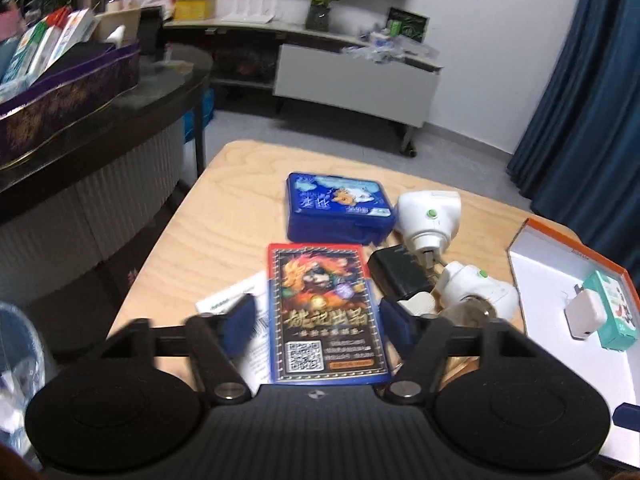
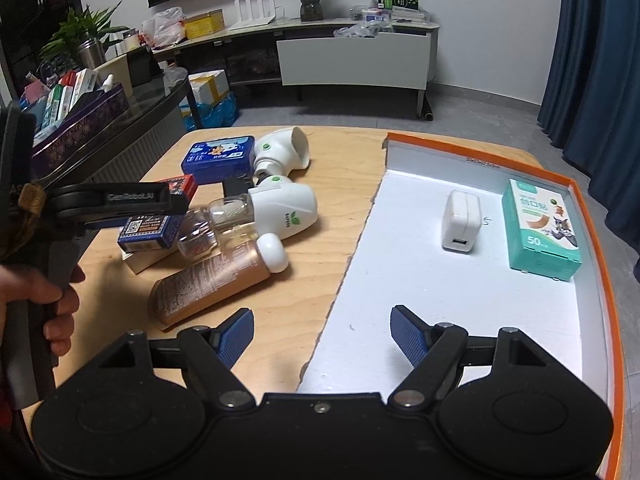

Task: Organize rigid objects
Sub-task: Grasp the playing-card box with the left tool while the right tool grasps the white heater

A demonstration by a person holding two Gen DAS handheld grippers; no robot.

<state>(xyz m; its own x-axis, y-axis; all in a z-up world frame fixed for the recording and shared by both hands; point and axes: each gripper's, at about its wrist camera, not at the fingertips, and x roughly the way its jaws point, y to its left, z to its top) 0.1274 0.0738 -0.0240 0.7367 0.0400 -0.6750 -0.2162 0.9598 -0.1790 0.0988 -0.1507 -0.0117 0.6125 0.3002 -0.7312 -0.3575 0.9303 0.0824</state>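
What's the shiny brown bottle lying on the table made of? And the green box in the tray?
The bronze-coloured bottle with a white cap looks like glossy plastic, though it might be metal-coated: light glints along its side. The teal rectangular box seems to be printed cardboard, with crisp folded edges and a matt face.

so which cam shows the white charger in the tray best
The right wrist view: the white charger lies unobstructed in the orange-rimmed tray, port facing the camera, beside the teal box. The left wrist view catches it small at the right edge, partly overlapping that box.
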